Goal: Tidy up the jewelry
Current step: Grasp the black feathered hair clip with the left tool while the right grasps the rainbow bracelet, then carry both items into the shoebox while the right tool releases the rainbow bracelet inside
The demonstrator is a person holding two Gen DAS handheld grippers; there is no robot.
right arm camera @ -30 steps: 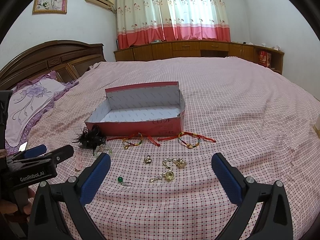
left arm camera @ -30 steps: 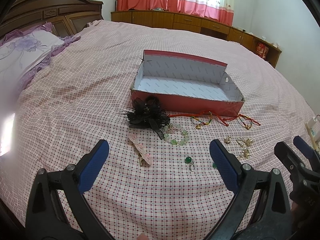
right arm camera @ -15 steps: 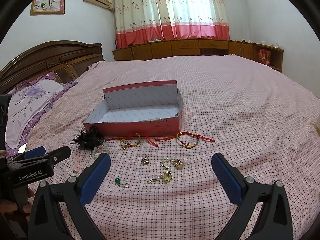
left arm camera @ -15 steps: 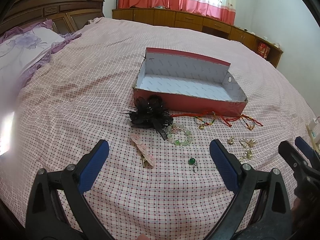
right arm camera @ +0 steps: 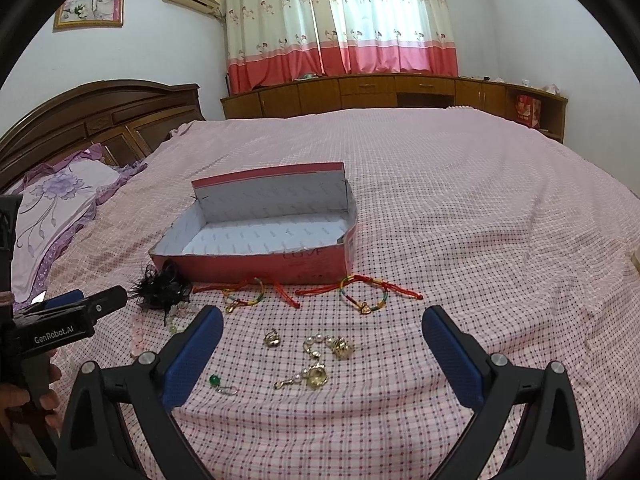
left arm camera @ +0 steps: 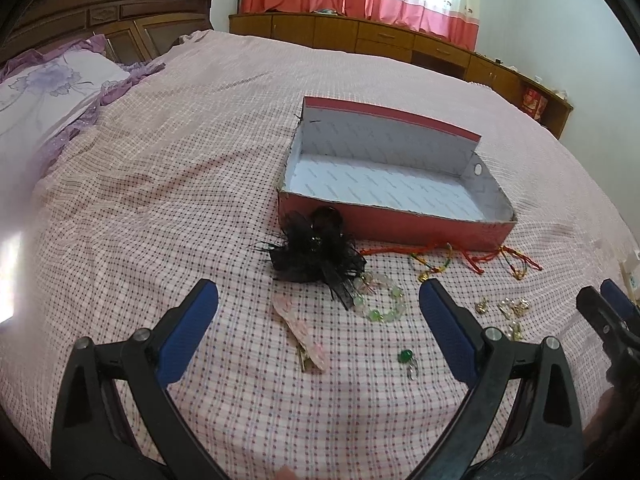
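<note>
An open red box [left arm camera: 400, 228] [right arm camera: 256, 266] with a white inside lies on the bed, nothing in it. Jewelry is strewn in front of it: a black flower hairpiece [left arm camera: 316, 252] [right arm camera: 162, 290], a pale green bead bracelet [left arm camera: 382, 300], a pink hair clip [left arm camera: 302, 336], a green-stone earring [left arm camera: 406, 360] [right arm camera: 218, 384], two red cord bracelets [right arm camera: 244, 296] [right arm camera: 362, 296] and gold pieces [right arm camera: 320, 360]. My left gripper [left arm camera: 318, 320] hovers open, low over the clip and bead bracelet. My right gripper [right arm camera: 320, 354] hovers open over the gold pieces.
The pink checked bedspread [right arm camera: 460, 200] stretches wide around the box. A purple pillow [left arm camera: 44, 88] and a wooden headboard [right arm camera: 92, 116] stand at the left. Wooden cabinets [right arm camera: 380, 92] run under the curtains at the back. A hand [right arm camera: 24, 396] holds the left gripper.
Both grippers have moved forward and slightly lower toward the jewelry, so the box and pieces look nearer. Both stay open. Nothing on the bed has moved.
</note>
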